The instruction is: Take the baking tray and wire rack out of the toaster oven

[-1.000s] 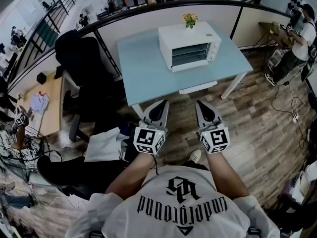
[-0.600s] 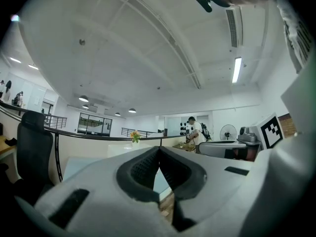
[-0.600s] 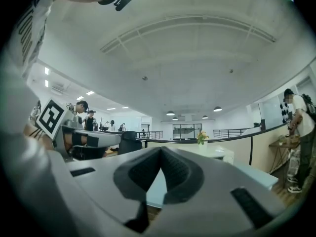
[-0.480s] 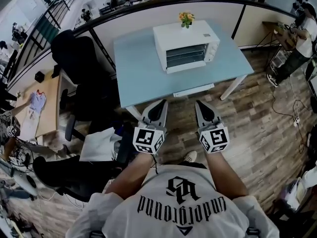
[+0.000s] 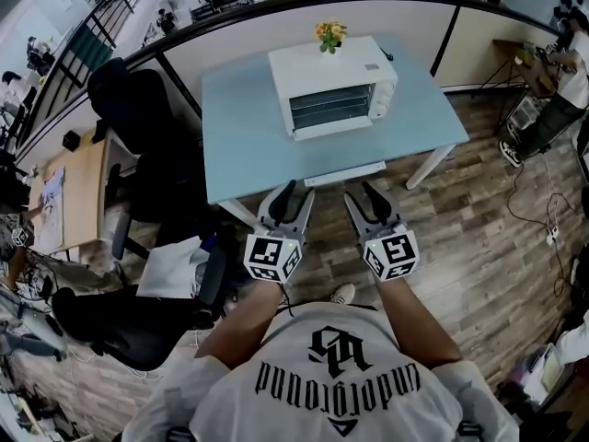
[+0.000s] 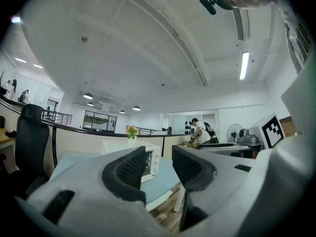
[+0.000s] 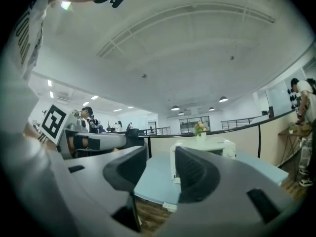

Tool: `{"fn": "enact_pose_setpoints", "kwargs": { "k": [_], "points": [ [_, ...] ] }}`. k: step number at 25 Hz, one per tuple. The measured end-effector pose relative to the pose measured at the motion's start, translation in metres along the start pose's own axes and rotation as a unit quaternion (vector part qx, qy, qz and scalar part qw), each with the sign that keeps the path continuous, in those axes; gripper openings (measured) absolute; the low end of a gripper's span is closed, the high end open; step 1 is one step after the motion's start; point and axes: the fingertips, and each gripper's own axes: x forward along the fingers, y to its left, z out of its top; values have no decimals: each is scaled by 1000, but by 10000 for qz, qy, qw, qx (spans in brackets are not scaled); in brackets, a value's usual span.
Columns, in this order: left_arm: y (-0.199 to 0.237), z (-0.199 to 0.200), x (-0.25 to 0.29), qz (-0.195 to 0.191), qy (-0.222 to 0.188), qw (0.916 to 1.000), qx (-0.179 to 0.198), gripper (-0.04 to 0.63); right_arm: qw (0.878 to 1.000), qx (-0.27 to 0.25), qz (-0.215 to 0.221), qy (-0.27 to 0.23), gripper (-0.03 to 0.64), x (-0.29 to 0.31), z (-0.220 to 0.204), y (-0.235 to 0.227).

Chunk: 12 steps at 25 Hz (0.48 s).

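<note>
Left grey gripper (image 5: 296, 191) and right grey gripper (image 5: 361, 193), jaws just sprung apart on nothing, hover short of the pale-blue table (image 5: 239, 155) whose white toaster oven (image 5: 322, 64) holds the baking tray and wire rack (image 5: 329, 107), probably stiff, light metal, best pinched at front edges.

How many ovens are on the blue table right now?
1. The white toaster oven stands near the far edge of the light-blue table, a small flower pot on top; none seems hidden.
</note>
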Motion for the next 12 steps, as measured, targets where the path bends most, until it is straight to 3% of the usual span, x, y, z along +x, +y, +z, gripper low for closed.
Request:
{"fn": "enact_pose_setpoints", "kwargs": {
  "k": [6, 12],
  "points": [
    [-15, -7, 25, 141, 10, 9999, -51, 252, 9996, 175, 225, 30, 286, -5, -5, -31],
    [-29, -10, 41, 118, -9, 9998, -156, 265, 9991, 301, 285, 51, 310, -13, -7, -52]
  ]
}}
